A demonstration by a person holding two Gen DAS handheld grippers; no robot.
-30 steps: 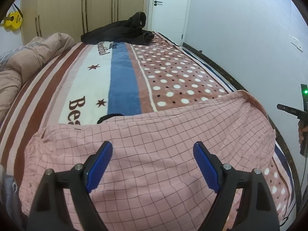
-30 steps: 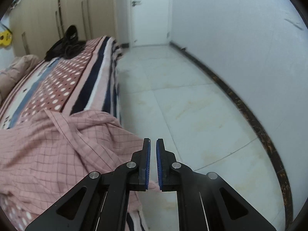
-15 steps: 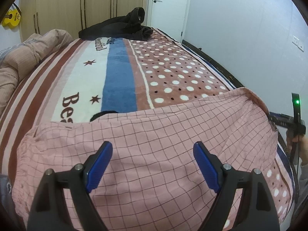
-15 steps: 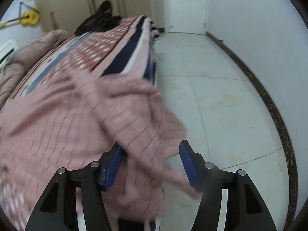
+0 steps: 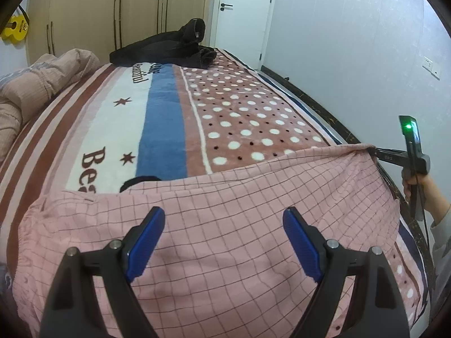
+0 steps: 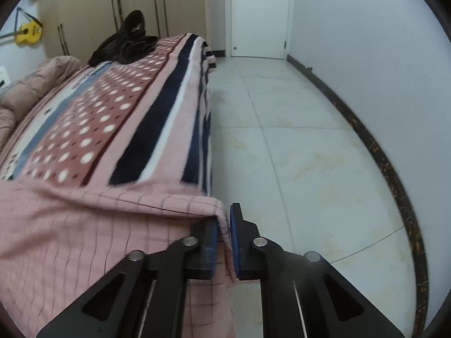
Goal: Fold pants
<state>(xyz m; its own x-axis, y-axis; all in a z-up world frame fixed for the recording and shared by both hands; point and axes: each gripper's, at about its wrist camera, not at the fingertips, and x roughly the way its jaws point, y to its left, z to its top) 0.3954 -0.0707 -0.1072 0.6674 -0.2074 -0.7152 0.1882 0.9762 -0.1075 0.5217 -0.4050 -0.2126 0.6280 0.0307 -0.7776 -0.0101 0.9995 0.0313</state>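
Observation:
The pink checked pants (image 5: 225, 205) lie spread across the near end of the bed. My left gripper (image 5: 224, 225) is open and empty, hovering above their middle. My right gripper (image 6: 224, 226) is shut on the far right corner of the pants (image 6: 84, 231) at the bed's edge, pulling the cloth taut. It shows in the left wrist view (image 5: 379, 152) at the right, held by a hand.
A striped and dotted blanket (image 5: 225, 107) covers the bed. Dark clothes (image 5: 169, 48) lie at its far end and a pink duvet (image 5: 36, 84) on the left. Tiled floor (image 6: 296, 140) runs right of the bed to a white wall, with a door (image 6: 259, 14) beyond.
My right gripper opened, went over the pants' corner and shut on it, drawing the edge out to the right. My left gripper stayed open above the pants.

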